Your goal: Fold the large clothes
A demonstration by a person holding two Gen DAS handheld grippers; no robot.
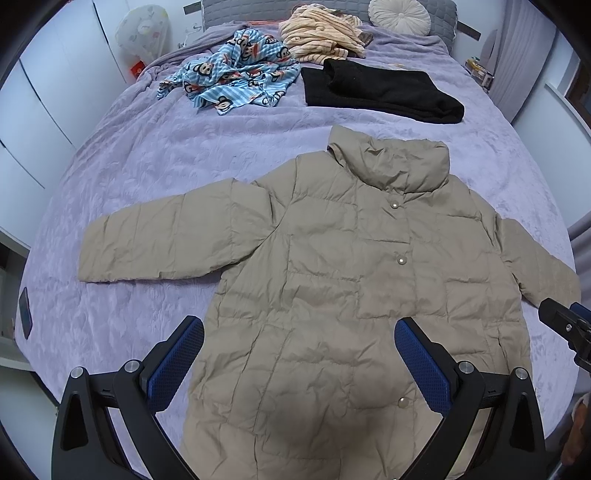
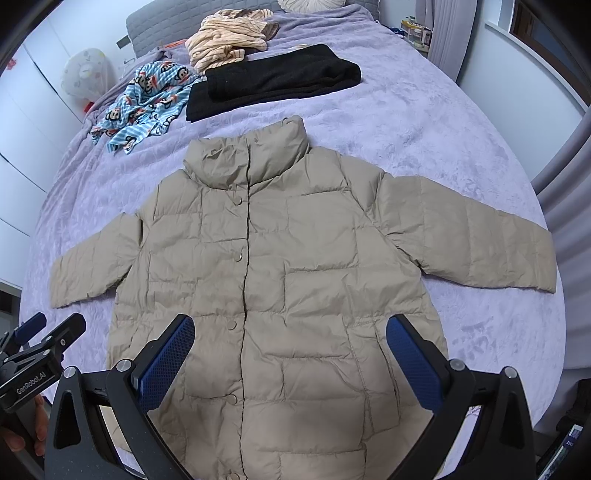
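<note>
A beige quilted puffer jacket (image 1: 332, 266) lies flat, front up and snapped shut, on the purple bedspread (image 1: 147, 155), both sleeves spread sideways; it also shows in the right wrist view (image 2: 280, 266). My left gripper (image 1: 299, 332) is open and empty, hovering above the jacket's lower left part. My right gripper (image 2: 290, 328) is open and empty above the jacket's lower middle. The right gripper's tip shows at the edge of the left wrist view (image 1: 565, 321); the left gripper shows at the lower left of the right wrist view (image 2: 40, 347).
At the bed's far end lie a folded black garment (image 1: 380, 90), a crumpled blue monkey-print garment (image 1: 232, 79), a cream striped garment (image 1: 321, 33) and a round cushion (image 1: 399, 14). A dark phone (image 1: 25, 312) lies near the bed's left edge. White wardrobes (image 1: 48, 92) stand left.
</note>
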